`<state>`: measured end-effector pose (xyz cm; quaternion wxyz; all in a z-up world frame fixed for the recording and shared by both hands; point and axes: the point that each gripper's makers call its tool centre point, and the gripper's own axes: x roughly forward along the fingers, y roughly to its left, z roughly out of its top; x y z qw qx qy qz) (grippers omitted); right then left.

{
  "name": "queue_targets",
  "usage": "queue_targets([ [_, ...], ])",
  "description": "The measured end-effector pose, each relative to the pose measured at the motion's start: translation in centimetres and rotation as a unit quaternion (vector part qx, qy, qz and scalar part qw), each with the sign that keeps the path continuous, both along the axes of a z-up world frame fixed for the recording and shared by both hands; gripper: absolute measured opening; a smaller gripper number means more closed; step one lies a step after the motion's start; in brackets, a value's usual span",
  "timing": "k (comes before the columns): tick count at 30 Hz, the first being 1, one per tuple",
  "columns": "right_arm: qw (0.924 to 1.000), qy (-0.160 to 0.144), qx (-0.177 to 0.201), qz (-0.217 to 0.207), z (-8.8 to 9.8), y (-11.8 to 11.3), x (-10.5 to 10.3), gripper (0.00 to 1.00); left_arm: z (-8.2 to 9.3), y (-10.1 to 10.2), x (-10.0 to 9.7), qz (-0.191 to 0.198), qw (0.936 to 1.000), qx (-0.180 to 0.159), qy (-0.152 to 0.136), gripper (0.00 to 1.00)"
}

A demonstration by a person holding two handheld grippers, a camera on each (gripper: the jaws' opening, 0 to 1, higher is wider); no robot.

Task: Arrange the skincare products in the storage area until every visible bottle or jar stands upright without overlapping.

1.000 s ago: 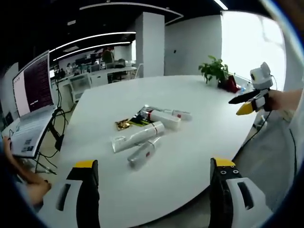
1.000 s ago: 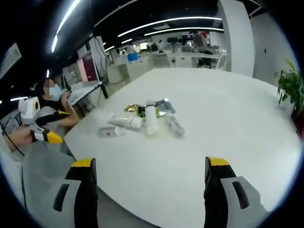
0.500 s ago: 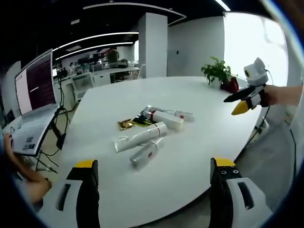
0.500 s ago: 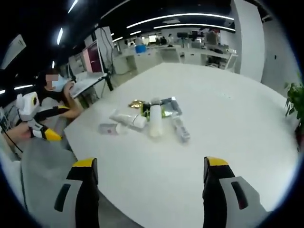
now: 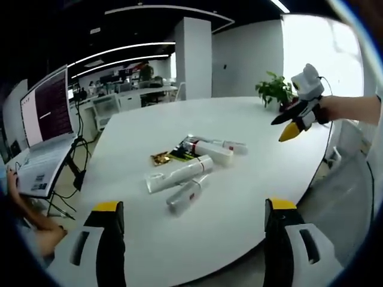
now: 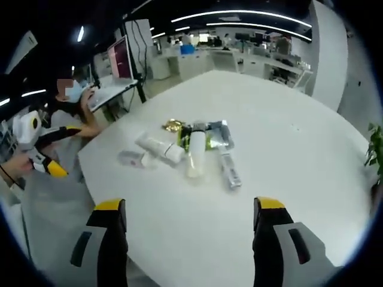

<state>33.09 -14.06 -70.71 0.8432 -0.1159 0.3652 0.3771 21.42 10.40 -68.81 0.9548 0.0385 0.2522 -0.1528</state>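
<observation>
Several skincare products lie on their sides in a loose heap on the white table. Among them are a long white bottle, a small clear bottle, a white bottle with a red band, a thin tube and a gold sachet. My left gripper hangs open at the table's near edge, short of the heap. In the right gripper view, the heap holds a white bottle, a thin tube and a small clear bottle. My right gripper is open and holds nothing.
A laptop with a lit screen stands off the table to the left. A potted plant sits at the far edge. A masked person sits beyond the table. The right gripper hovers above the table's right side; the left gripper shows at left.
The right gripper has risen and moved in over the table, so its view is now closer to the heap. The products have not moved. Both grippers stay open.
</observation>
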Motion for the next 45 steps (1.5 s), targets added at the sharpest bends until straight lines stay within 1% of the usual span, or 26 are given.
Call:
queue_targets([
  [2, 1.0000, 0.004, -0.007, 0.001, -0.2, 0.1, 0.5, 0.86, 0.0, 0.1, 0.0, 0.001, 1.0000, -0.001, 0.000, 0.91],
  [8, 0.9997, 0.018, -0.015, -0.001, -0.8, 0.7, 1.9, 0.85, 0.0, 0.1, 0.1, 0.000, 1.0000, -0.001, -0.002, 0.91],
  [16, 0.9990, 0.029, -0.032, 0.007, -1.2, 1.5, 2.9, 0.82, -0.1, 0.0, 0.1, -0.001, 1.0000, 0.001, -0.001, 0.90],
  [17, 0.9989, 0.031, -0.033, 0.008, -1.3, 1.7, 3.6, 0.82, -0.1, 0.0, 0.0, -0.001, 1.0000, 0.001, 0.000, 0.90],
  [18, 0.9989, 0.032, -0.034, 0.009, -1.4, 1.9, 3.7, 0.82, -0.1, 0.0, 0.0, -0.001, 1.0000, 0.002, 0.000, 0.90],
  [20, 0.9986, 0.034, -0.037, 0.013, -1.5, 2.4, 3.7, 0.80, -0.1, 0.0, 0.0, 0.000, 1.0000, 0.002, 0.001, 0.90],
  [25, 0.9981, 0.039, -0.045, 0.017, -2.0, 3.3, 5.4, 0.76, -0.1, 0.2, 0.1, 0.002, 1.0000, -0.001, 0.001, 0.89],
  [29, 0.9976, 0.045, -0.049, 0.021, -2.2, 4.2, 5.8, 0.72, -0.2, 0.3, 0.1, 0.003, 1.0000, -0.004, 0.003, 0.89],
  [32, 0.9971, 0.049, -0.053, 0.024, -2.7, 4.7, 7.3, 0.70, -0.3, 0.3, 0.1, 0.003, 1.0000, -0.003, 0.003, 0.88],
  [35, 0.9965, 0.054, -0.059, 0.025, -3.0, 5.2, 7.2, 0.67, -0.2, 0.4, 0.1, 0.005, 1.0000, -0.003, 0.003, 0.88],
  [41, 0.9952, 0.066, -0.069, 0.021, -3.9, 6.1, 8.2, 0.60, -0.3, 0.3, 0.1, 0.003, 1.0000, -0.006, 0.006, 0.87],
  [45, 0.9945, 0.077, -0.067, 0.024, -4.3, 6.7, 8.9, 0.55, -0.4, 0.2, 0.1, 0.003, 0.9999, -0.007, 0.009, 0.87],
])
